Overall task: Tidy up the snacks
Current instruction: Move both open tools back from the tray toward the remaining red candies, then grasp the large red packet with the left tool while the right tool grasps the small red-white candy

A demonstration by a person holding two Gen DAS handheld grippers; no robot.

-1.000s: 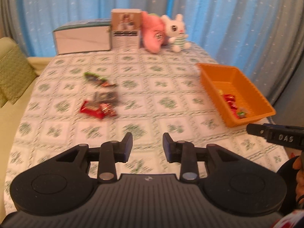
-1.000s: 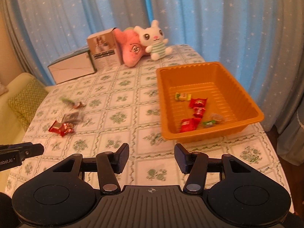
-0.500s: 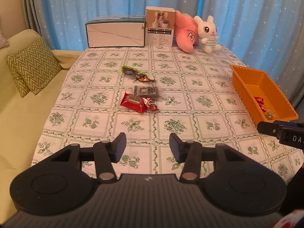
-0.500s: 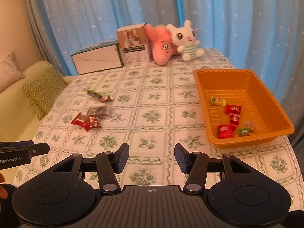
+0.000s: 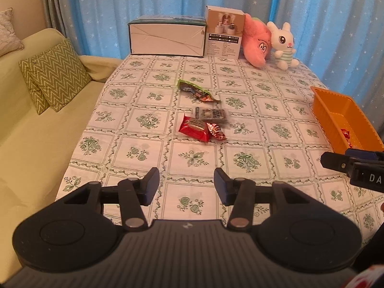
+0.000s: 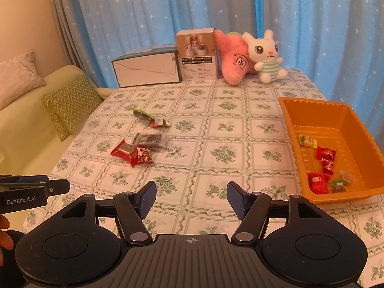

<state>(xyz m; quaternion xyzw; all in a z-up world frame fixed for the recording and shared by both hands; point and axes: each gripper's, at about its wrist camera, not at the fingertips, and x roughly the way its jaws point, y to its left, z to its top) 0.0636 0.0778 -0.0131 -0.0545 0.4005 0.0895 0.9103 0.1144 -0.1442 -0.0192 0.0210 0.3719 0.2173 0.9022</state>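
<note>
From my left gripper (image 5: pixel 186 183), fingers spread with nothing between them, bare tablecloth (image 5: pixel 192 156) runs straight ahead to the red packet (image 5: pixel 194 127), which touches a small red candy (image 5: pixel 216 130) and lies just beside a grey packet (image 5: pixel 212 114). The green wrapper (image 5: pixel 196 91) lies apart beyond them. My right gripper (image 6: pixel 191 198), also spread wide, faces open cloth; the orange tray (image 6: pixel 285 110) walls off its right side. At the far edge, the white box (image 6: pixel 146 68), tall carton (image 6: pixel 198 56) and plush toys (image 6: pixel 252 55) form a barrier.
</note>
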